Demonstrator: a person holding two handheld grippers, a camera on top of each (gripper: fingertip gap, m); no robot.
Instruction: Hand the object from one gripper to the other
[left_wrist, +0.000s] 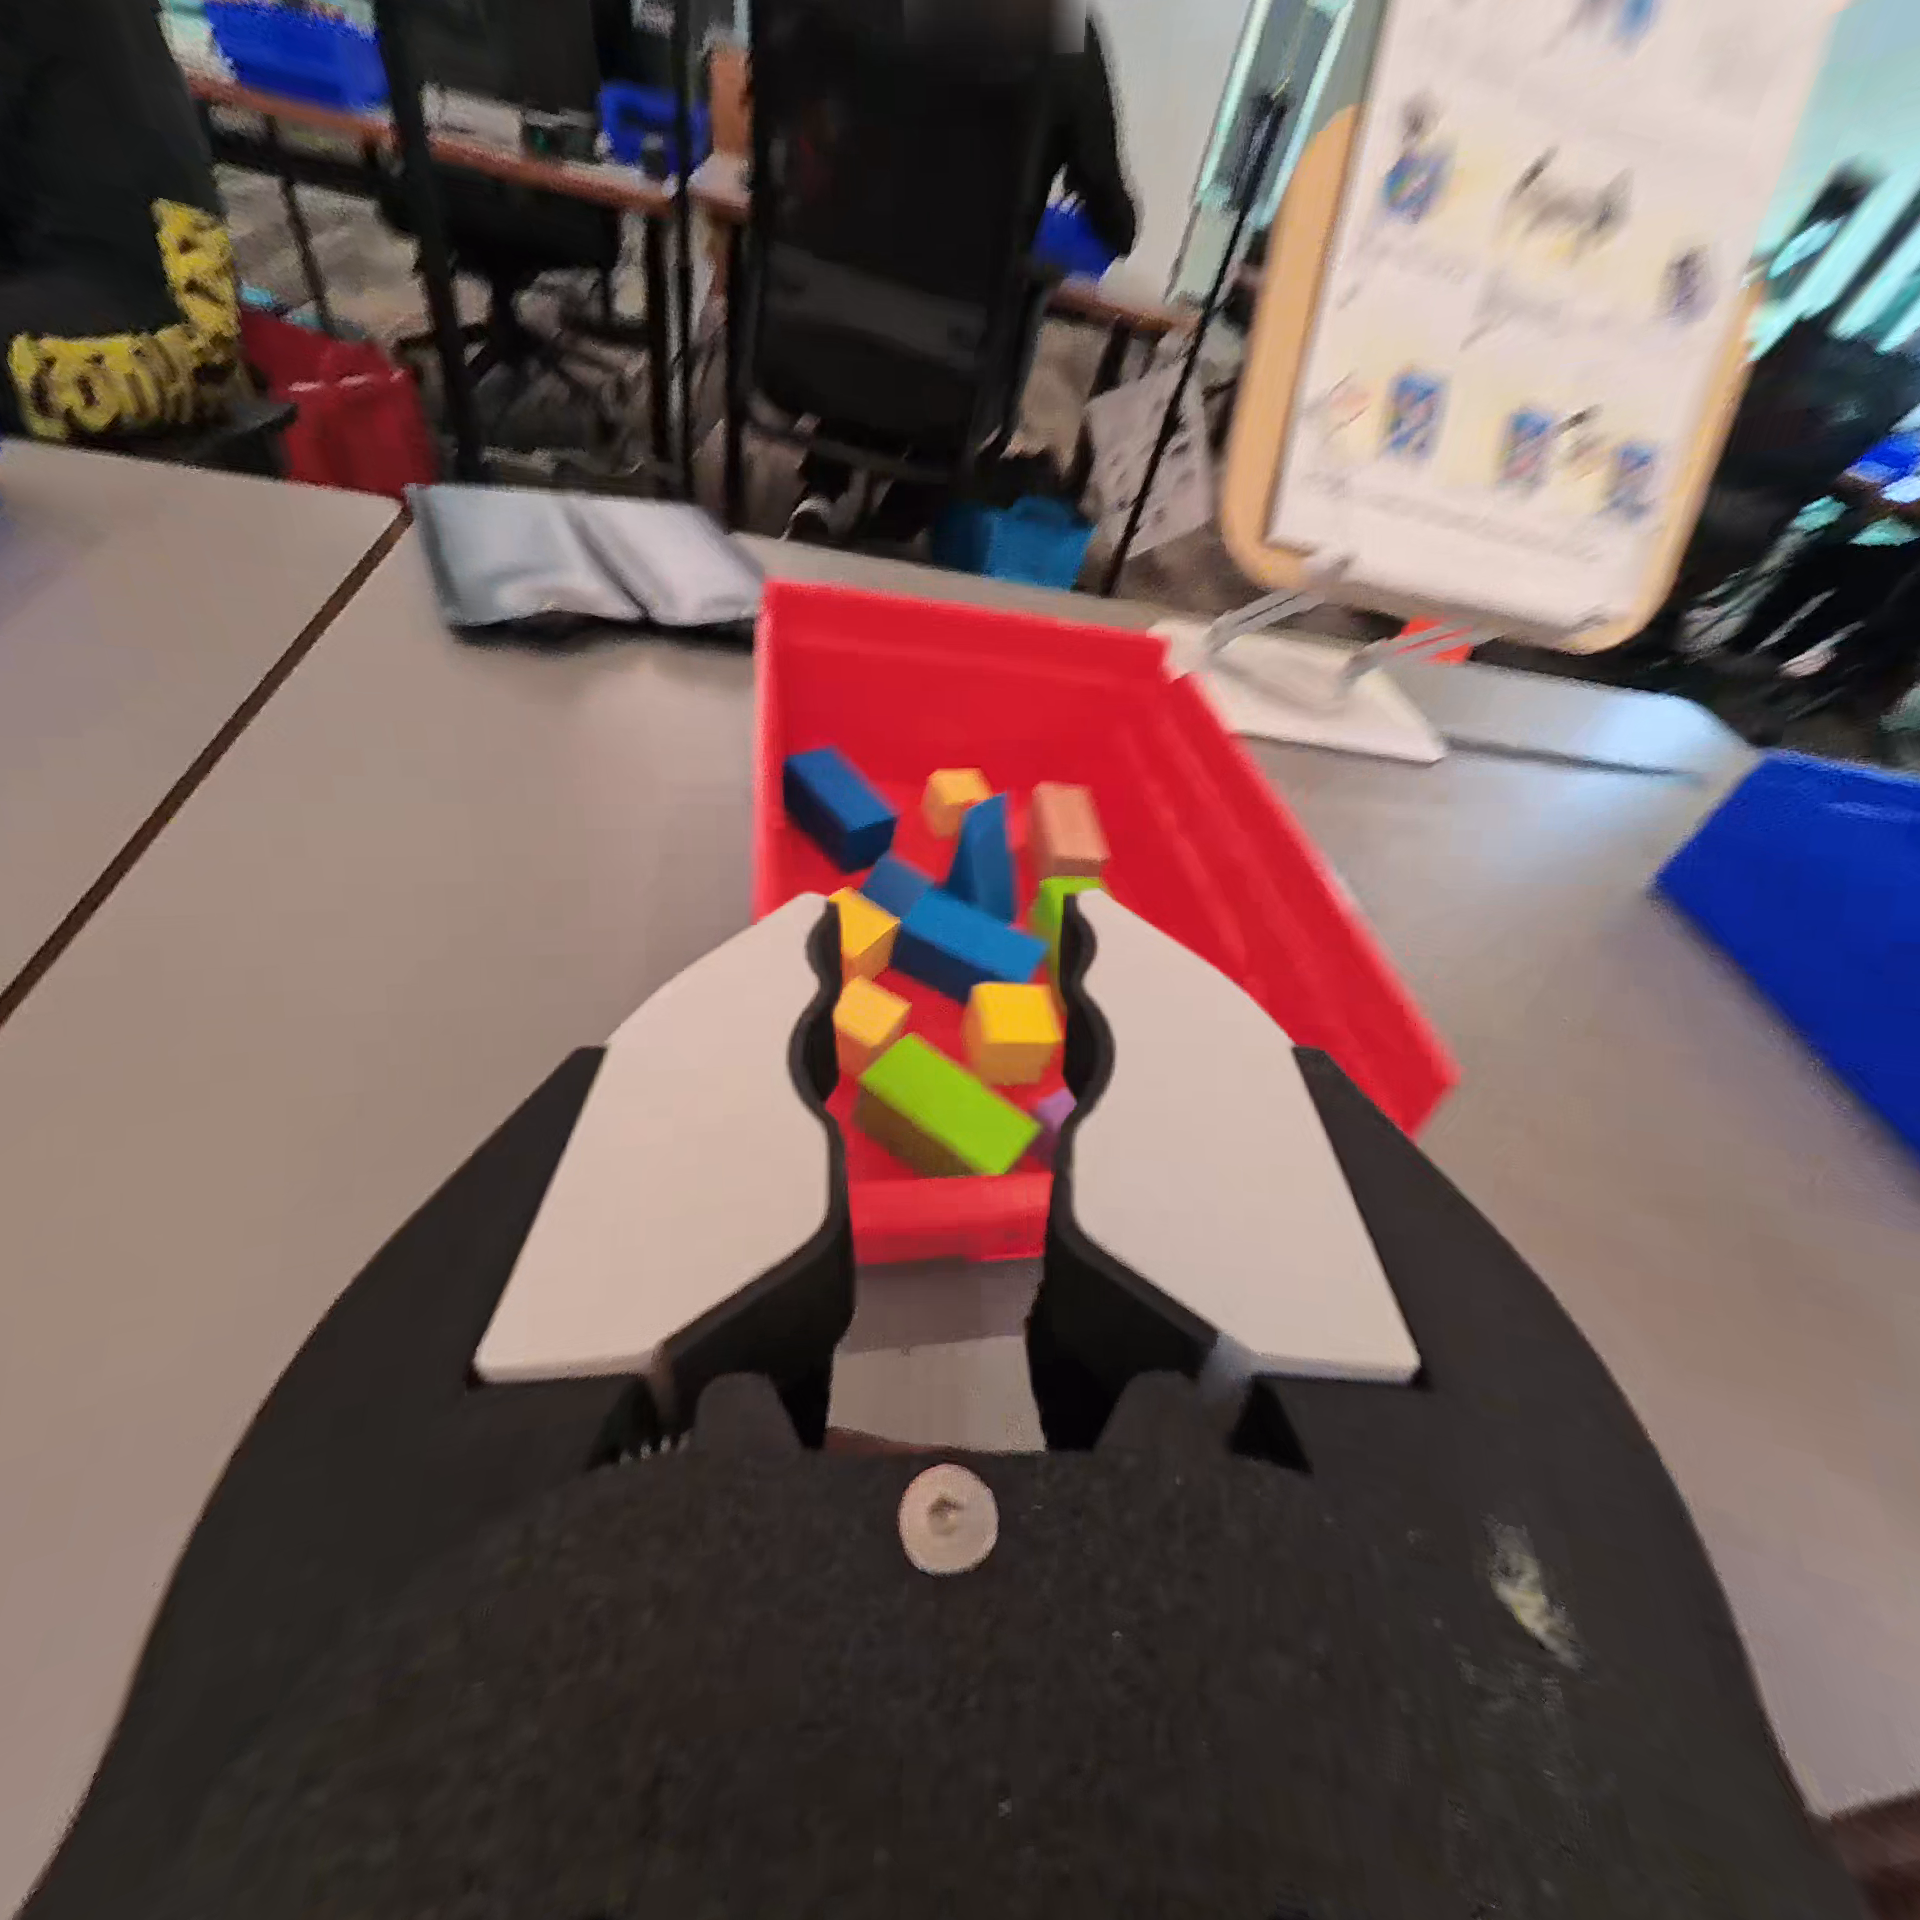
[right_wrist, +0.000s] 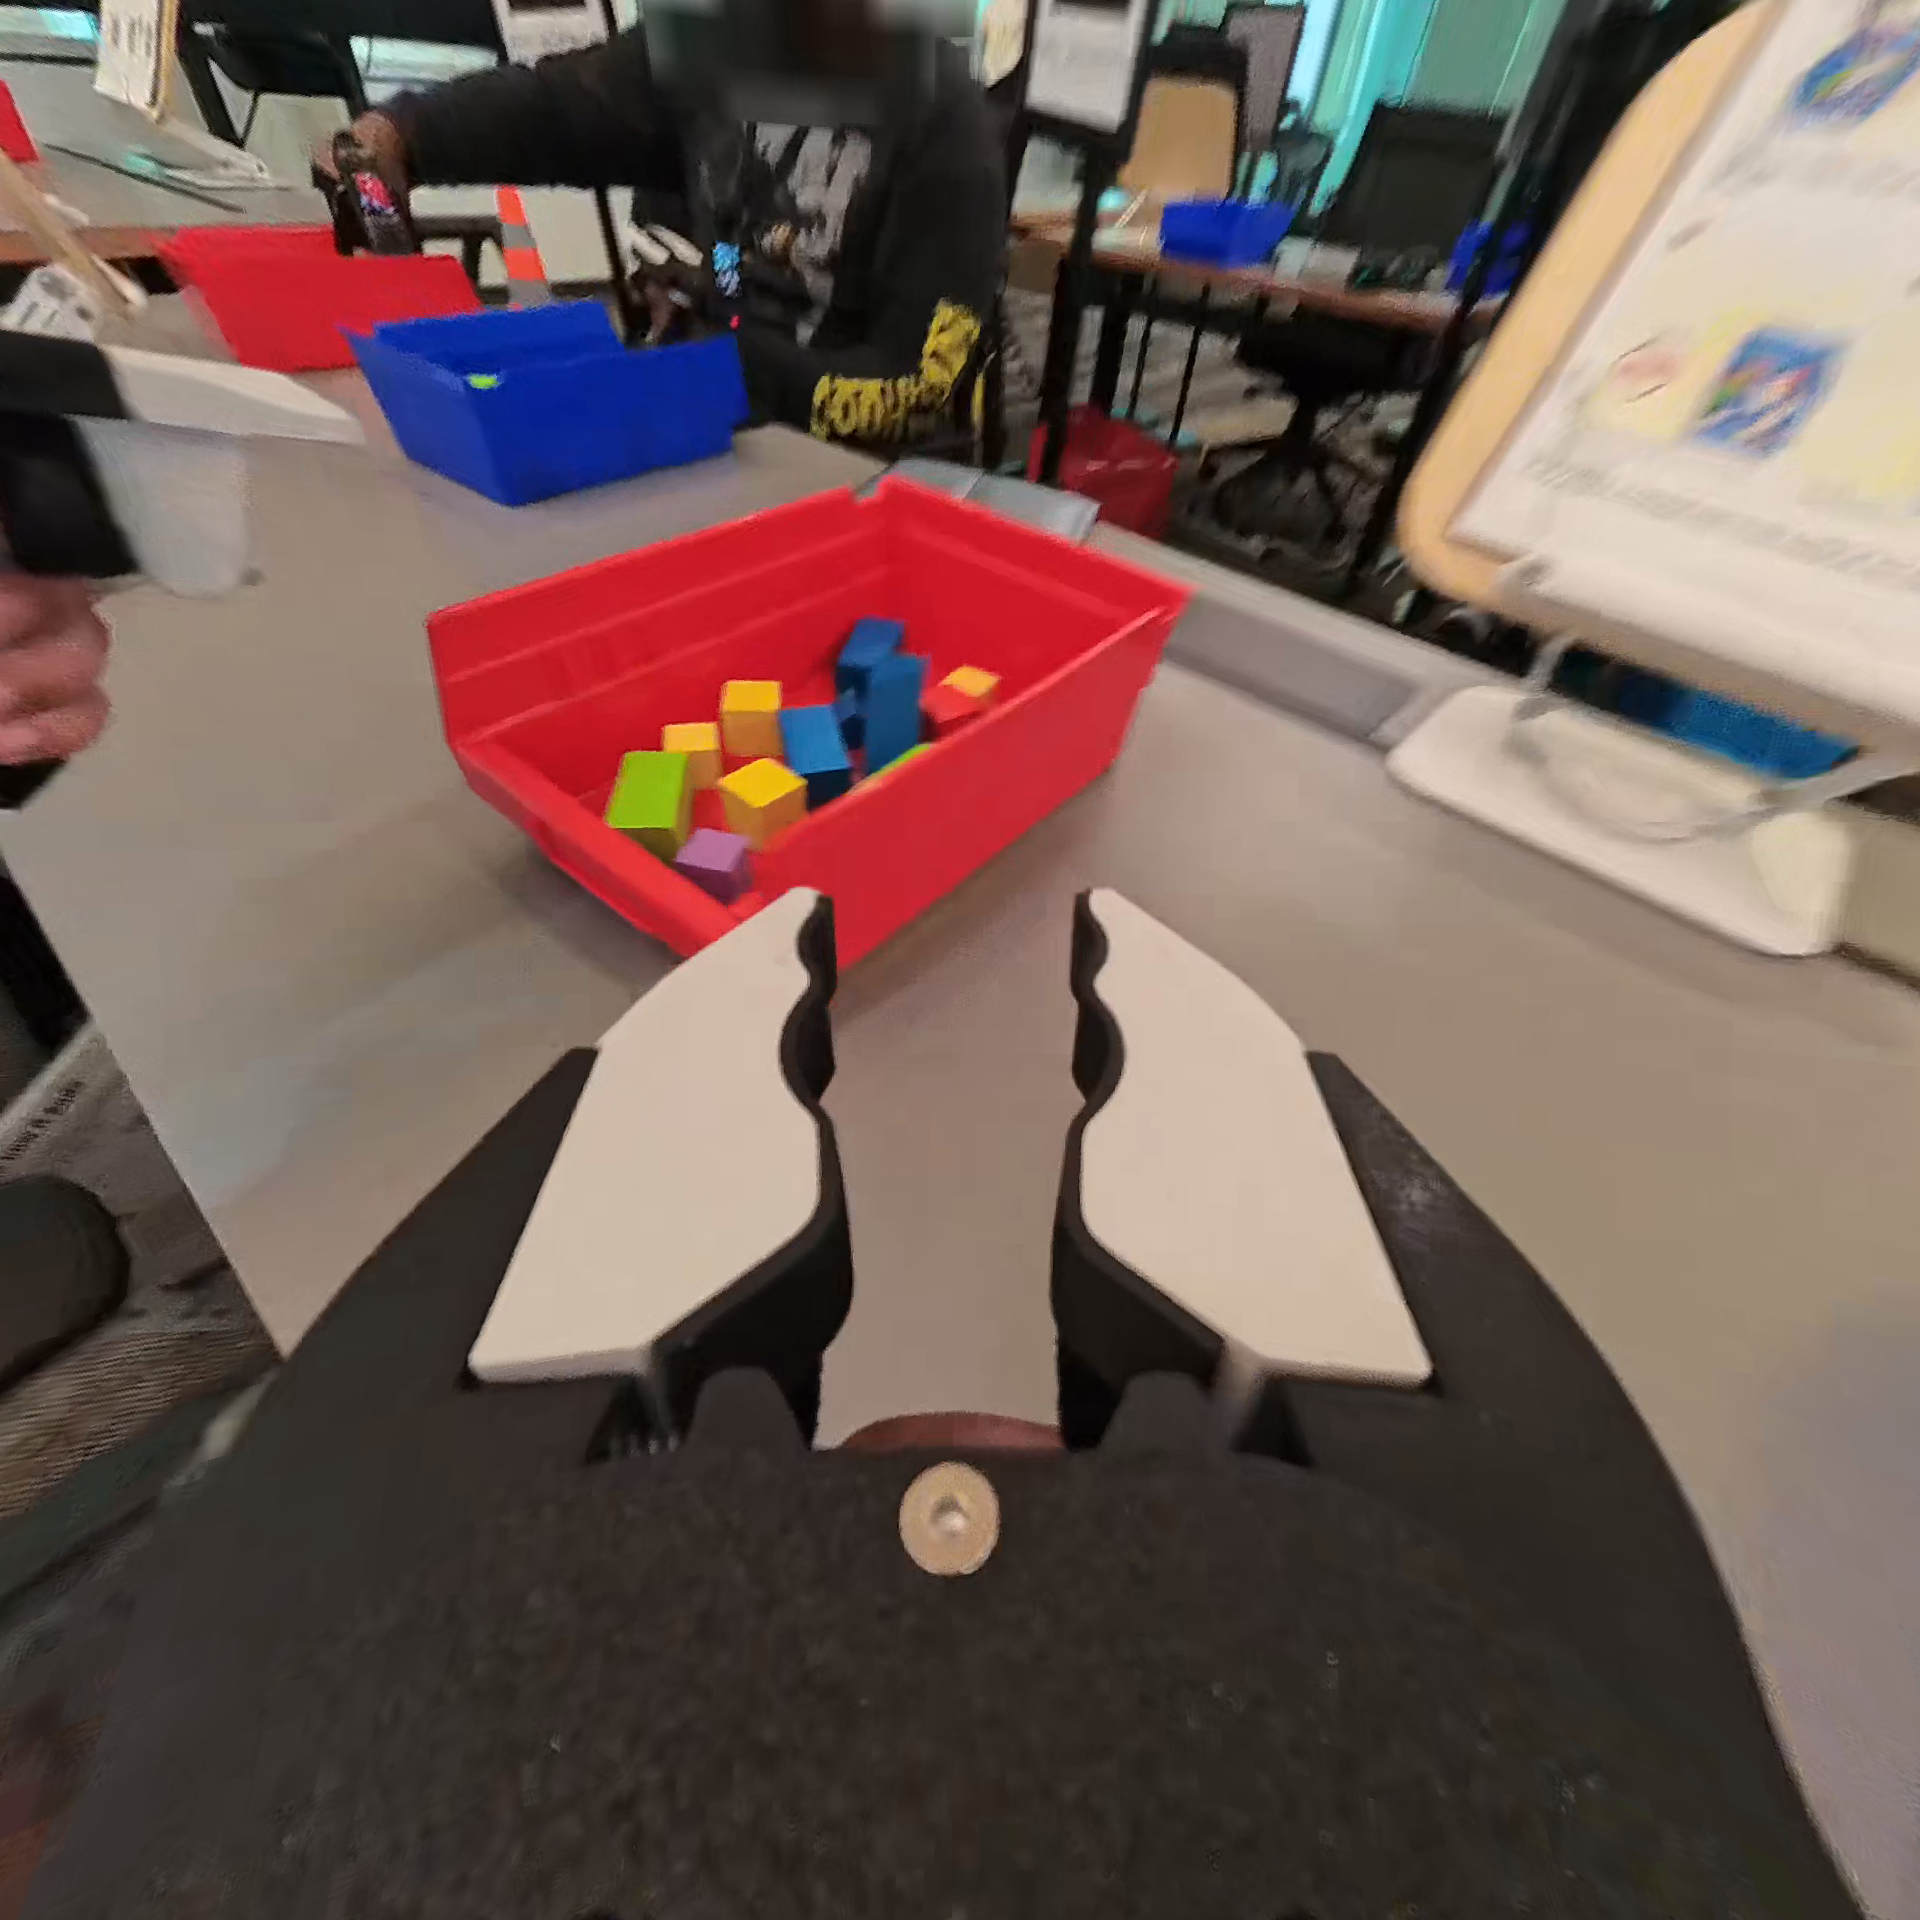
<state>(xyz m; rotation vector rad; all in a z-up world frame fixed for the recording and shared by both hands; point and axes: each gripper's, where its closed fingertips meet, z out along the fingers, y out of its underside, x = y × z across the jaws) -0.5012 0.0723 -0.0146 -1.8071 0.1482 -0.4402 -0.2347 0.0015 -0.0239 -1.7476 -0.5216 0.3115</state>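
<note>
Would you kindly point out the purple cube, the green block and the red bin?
purple cube (right_wrist: 715, 860): right wrist view, its top face.
green block (left_wrist: 940, 1108): left wrist view, its long top face.
red bin (right_wrist: 966, 831): right wrist view, its near outer wall.

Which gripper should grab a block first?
Left, probably. The left gripper is open and aimed into the red bin, with the green block between its fingers. The right gripper, also open, sits short of the bin over bare table.

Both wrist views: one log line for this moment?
left gripper: open, empty, over red bin | right gripper: open, empty, short of bin | blocks: in bin
</note>
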